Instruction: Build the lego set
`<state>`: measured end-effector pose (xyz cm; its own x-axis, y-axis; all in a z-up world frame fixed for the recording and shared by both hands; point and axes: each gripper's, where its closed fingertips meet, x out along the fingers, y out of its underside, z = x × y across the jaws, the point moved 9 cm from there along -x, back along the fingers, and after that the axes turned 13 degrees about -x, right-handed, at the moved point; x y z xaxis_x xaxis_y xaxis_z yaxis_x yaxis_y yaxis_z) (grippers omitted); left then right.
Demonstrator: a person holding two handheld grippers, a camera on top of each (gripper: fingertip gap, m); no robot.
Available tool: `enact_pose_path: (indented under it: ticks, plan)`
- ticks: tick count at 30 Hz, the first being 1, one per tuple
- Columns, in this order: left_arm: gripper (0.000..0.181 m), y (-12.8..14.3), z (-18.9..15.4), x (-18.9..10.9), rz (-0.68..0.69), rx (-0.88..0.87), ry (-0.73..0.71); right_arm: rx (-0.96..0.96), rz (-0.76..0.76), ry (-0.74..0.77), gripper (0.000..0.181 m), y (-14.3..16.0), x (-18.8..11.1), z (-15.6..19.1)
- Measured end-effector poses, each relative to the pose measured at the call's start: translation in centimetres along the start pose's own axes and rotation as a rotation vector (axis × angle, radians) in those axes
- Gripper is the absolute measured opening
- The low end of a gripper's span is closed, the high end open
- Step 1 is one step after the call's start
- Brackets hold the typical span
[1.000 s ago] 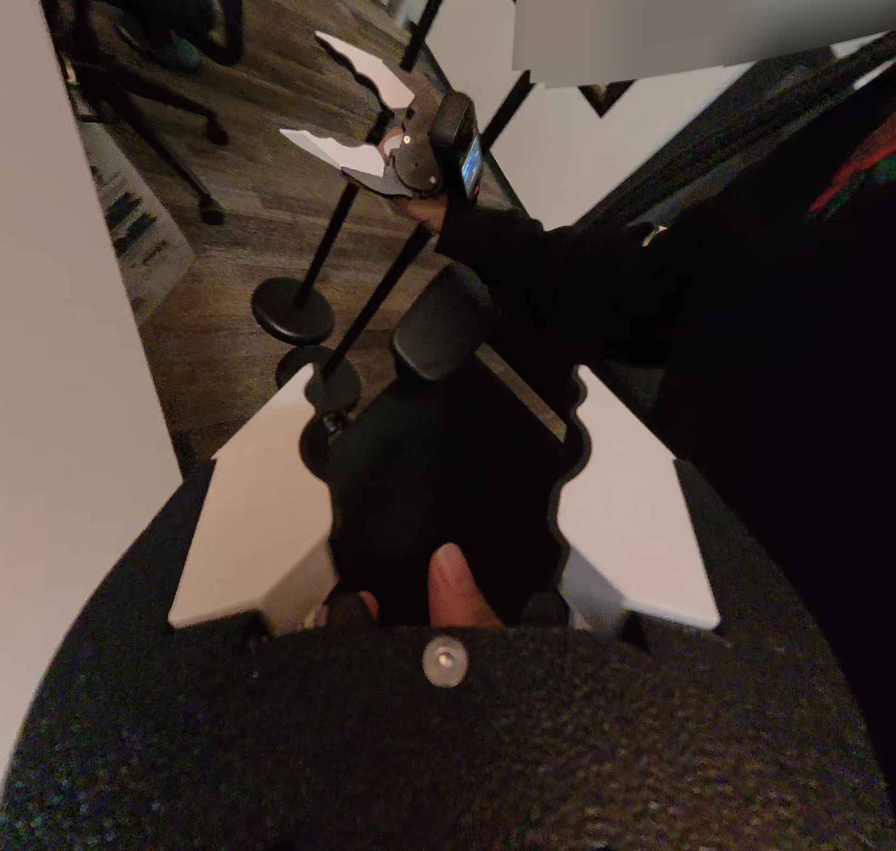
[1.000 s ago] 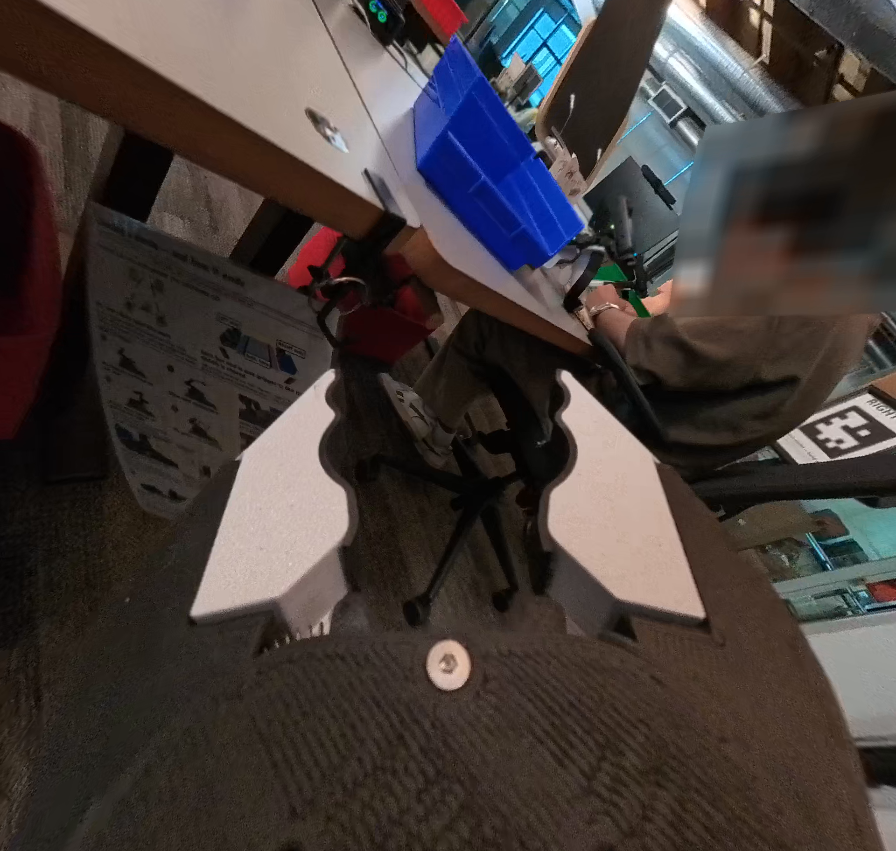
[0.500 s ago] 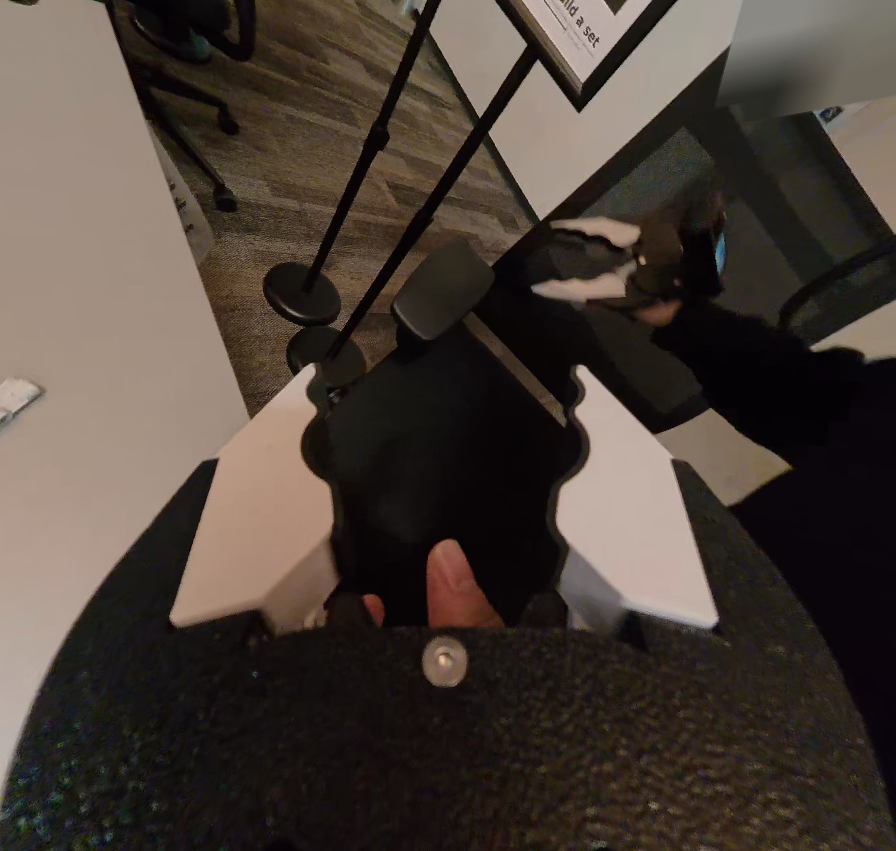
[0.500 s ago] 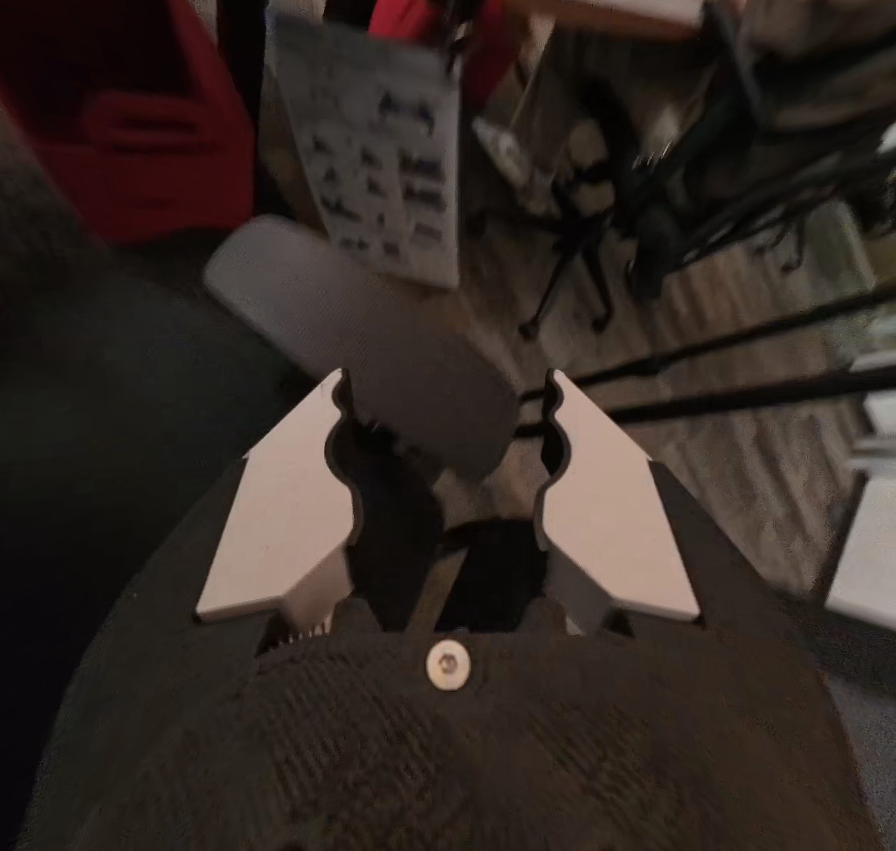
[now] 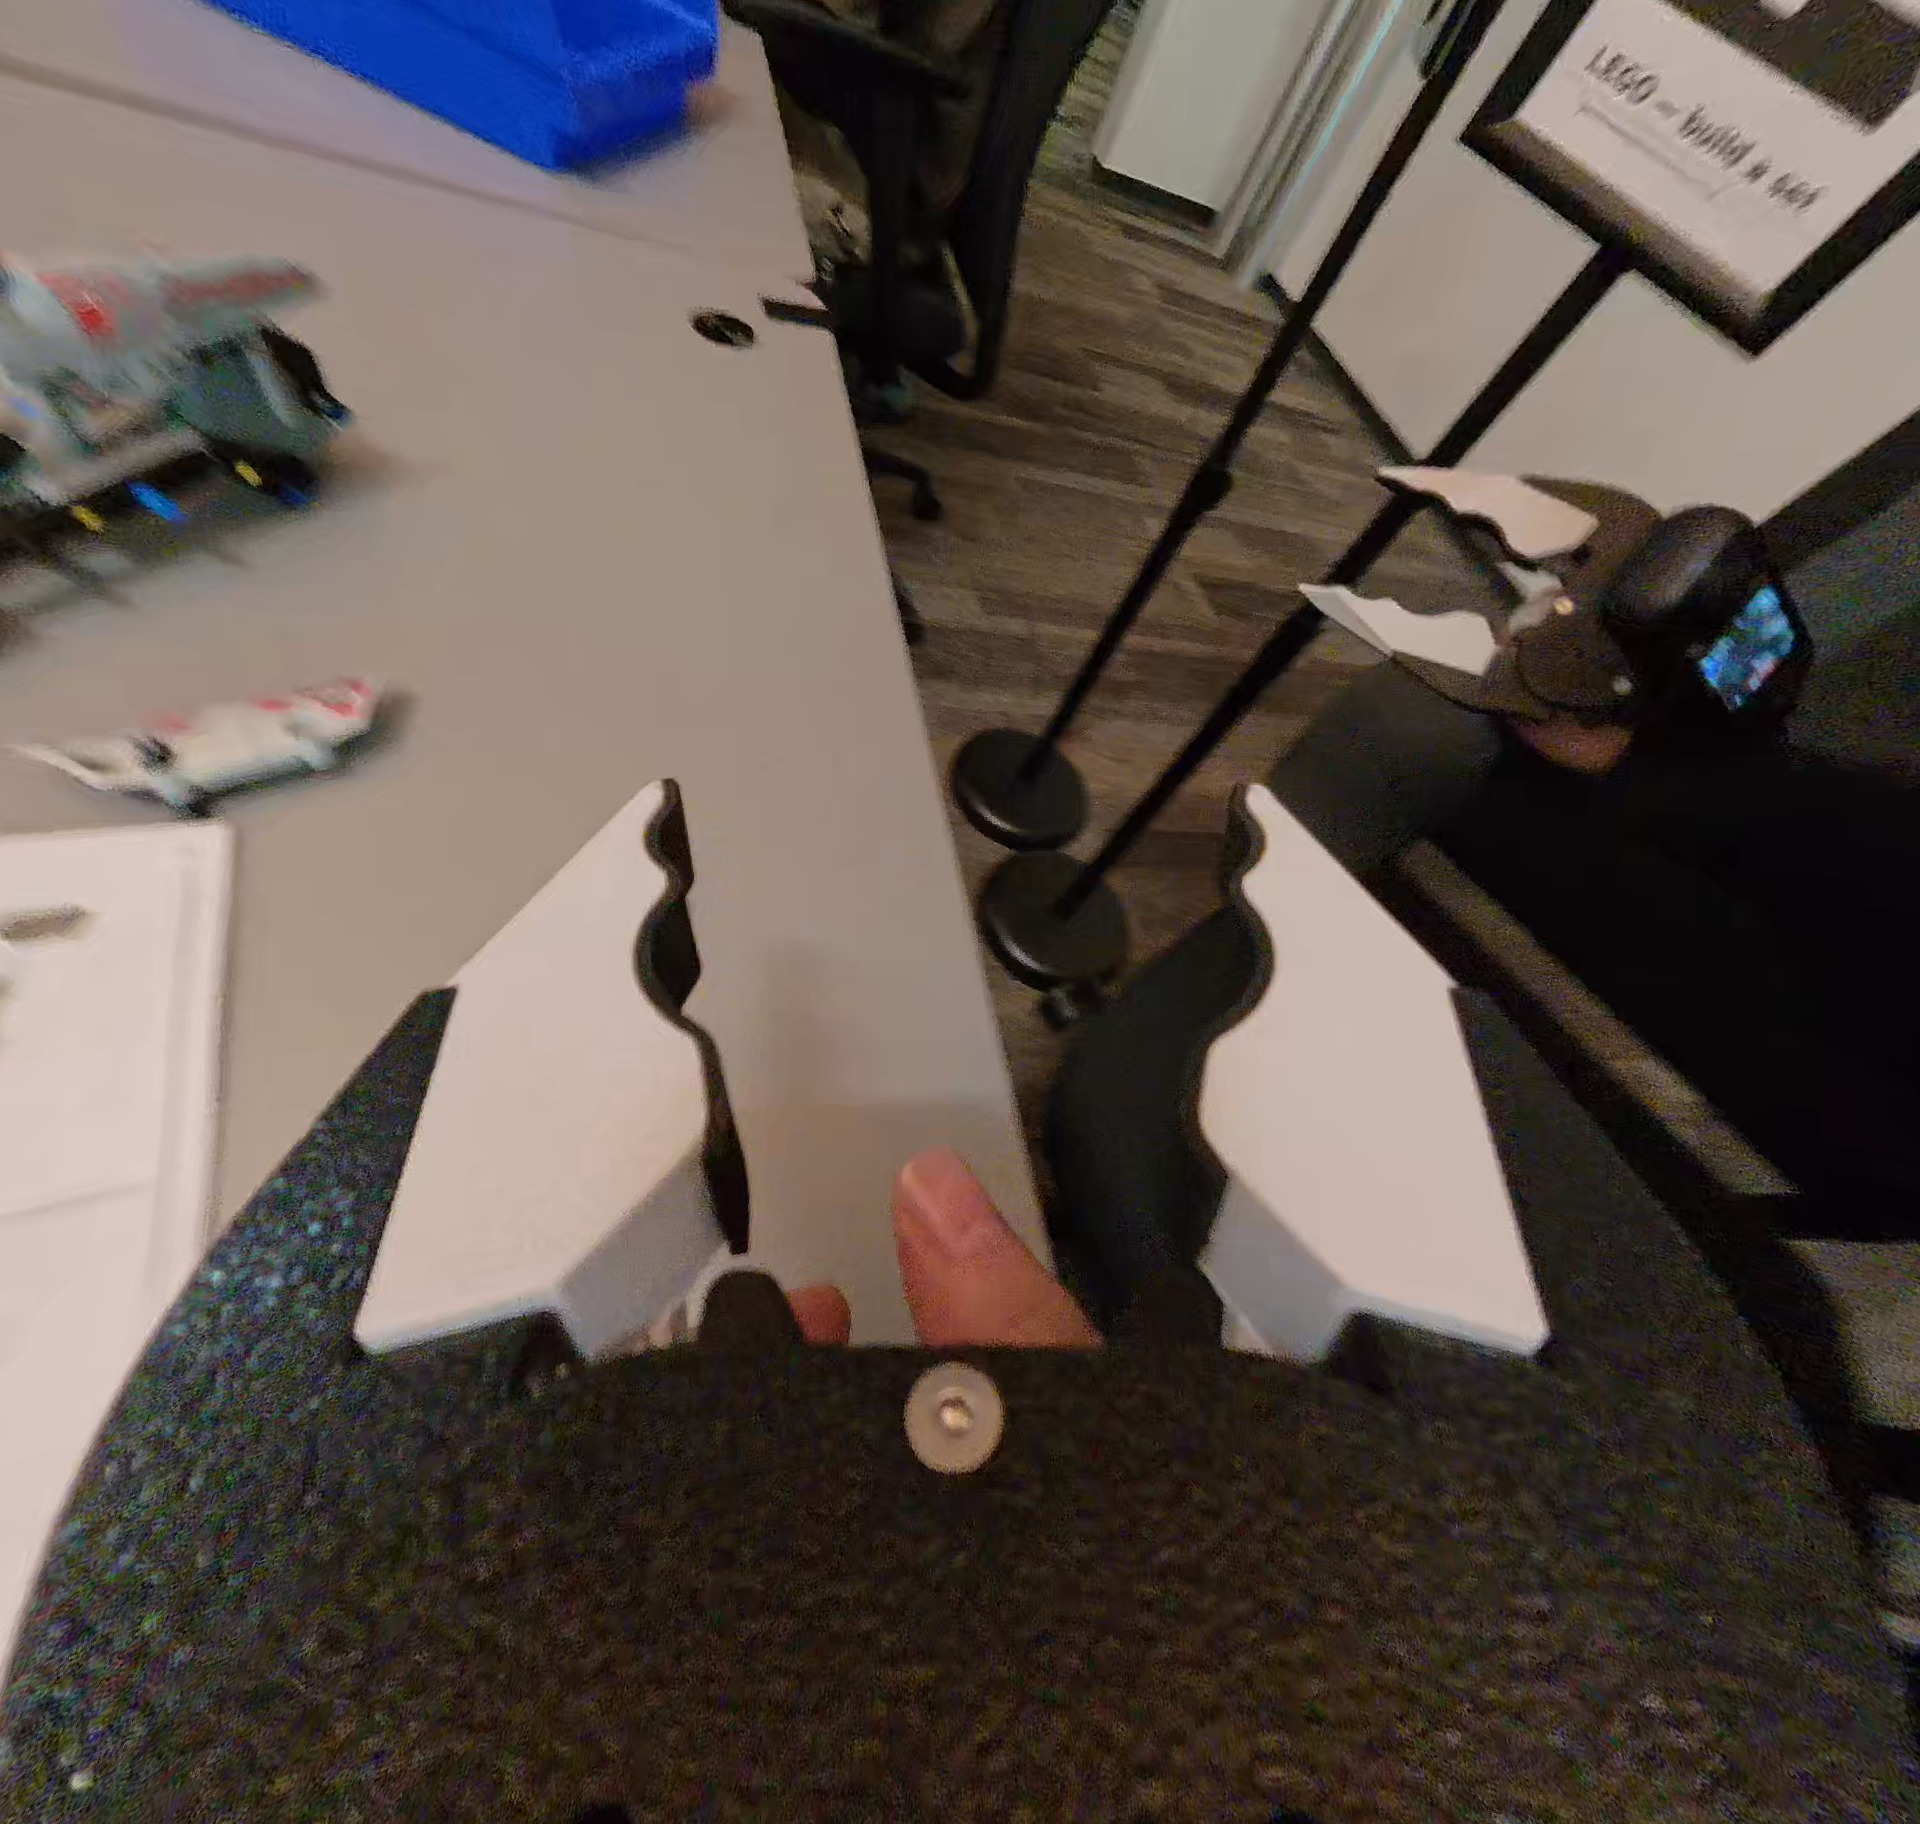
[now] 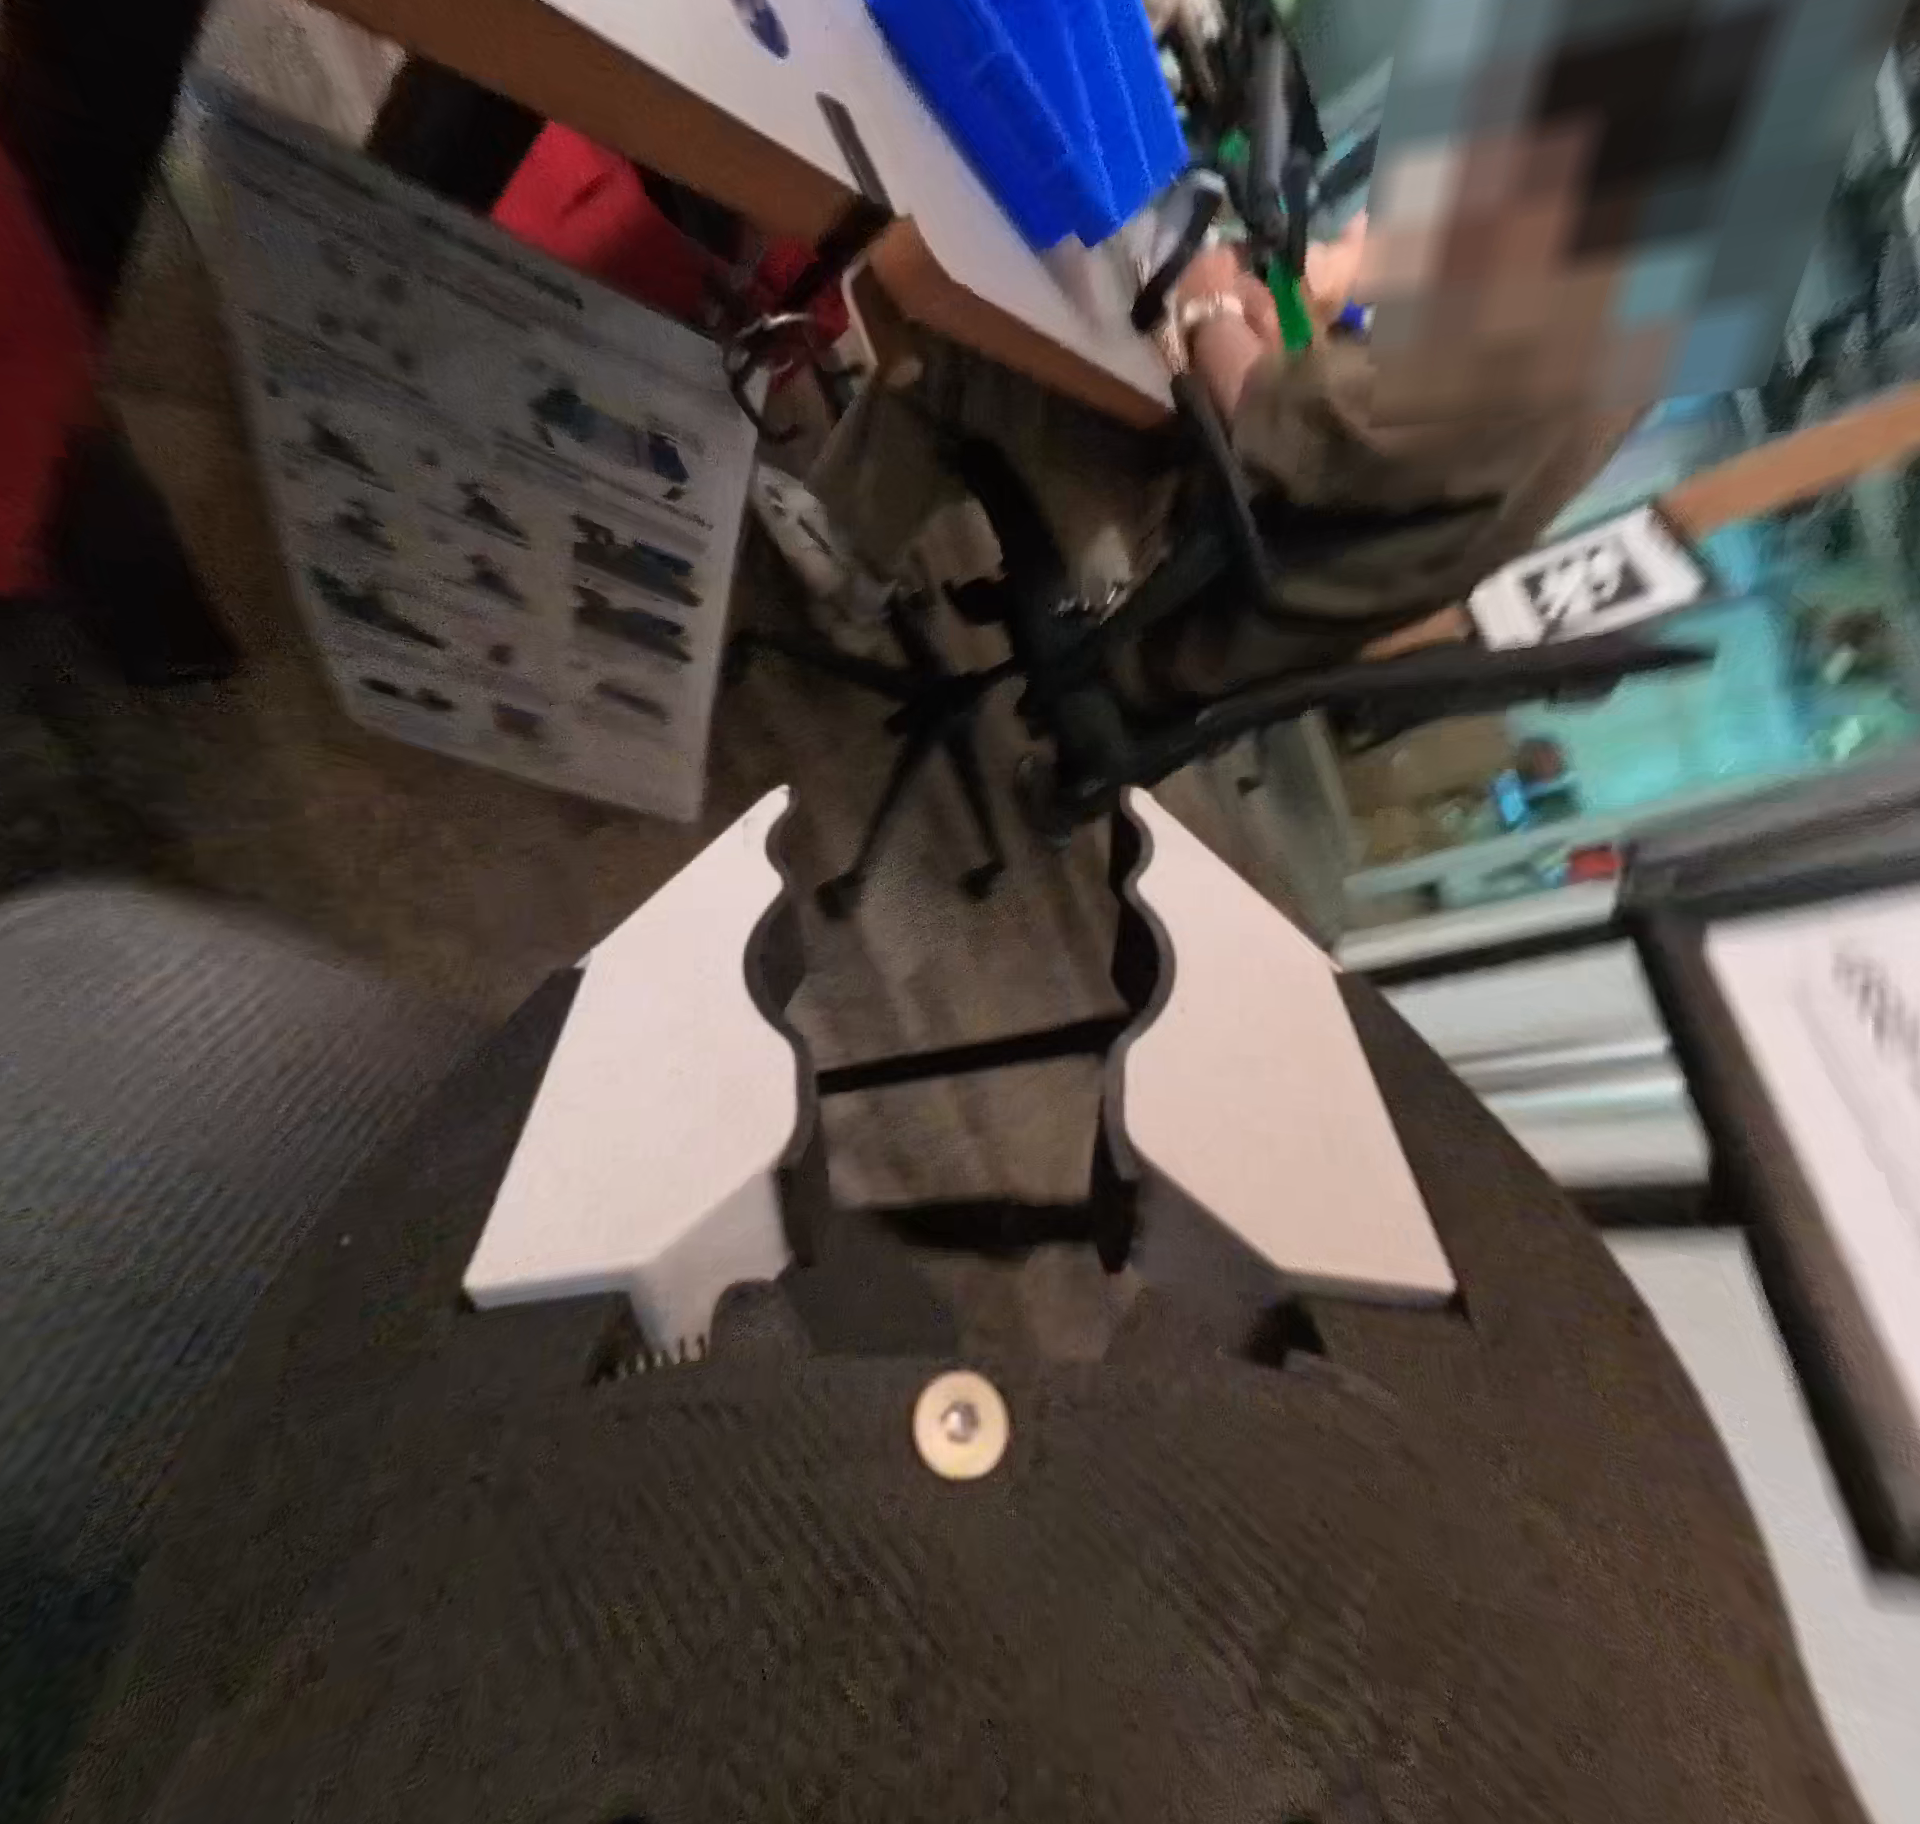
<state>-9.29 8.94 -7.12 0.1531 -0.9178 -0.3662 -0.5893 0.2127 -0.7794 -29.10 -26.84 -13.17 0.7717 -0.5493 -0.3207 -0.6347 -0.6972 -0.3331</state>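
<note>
Left wrist view: we look forward along the open fingers (image 5: 644,1057), from above the worktop (image 5: 582,548) edge, down across it and the floor; blue bin (image 5: 416,8) at far end. Right wrist view: held low, beside the worktop (image 6: 665,39), facing its underside edge and a seated person (image 6: 1382,444); blurred. We find bin (image 6: 1023,60), worktop, sign stands in both.

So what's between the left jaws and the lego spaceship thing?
Only bare grey table, seen in the left wrist view, separates the left gripper from the partly built lego model.
</note>
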Motion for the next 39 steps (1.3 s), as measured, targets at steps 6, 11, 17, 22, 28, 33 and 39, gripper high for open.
enact_pose_path:
  ticks: [6,11,17,22,28,33,39]
  plan:
    - [0.103,1.5,4.5,1.9,0.069,0.335,-0.521,-0.305,0.230,-0.239,0.058,1.4,15.0,6.1]
    - [0.097,3.9,7.1,1.0,-0.031,0.194,-0.698,-0.234,0.204,-0.498,0.036,3.2,13.9,7.3]
    - [0.080,5.8,7.9,0.0,-0.105,-0.018,-0.679,-0.315,0.210,-0.626,0.051,5.3,11.2,9.1]
    - [0.072,5.7,8.6,-0.5,-0.131,-0.107,-0.693,-0.328,0.068,-0.498,0.040,6.1,7.7,9.0]
    - [0.074,5.5,8.3,-1.0,-0.185,-0.095,-0.702,-0.274,-0.101,-0.495,0.027,9.9,4.4,7.9]
    - [0.077,5.5,8.2,-1.0,-0.192,-0.087,-0.721,-0.277,-0.105,-0.557,0.029,15.4,3.8,6.8]
    - [0.073,5.5,8.5,-1.0,-0.187,-0.105,-0.743,-0.201,-0.153,-0.577,0.026,19.2,3.5,5.1]
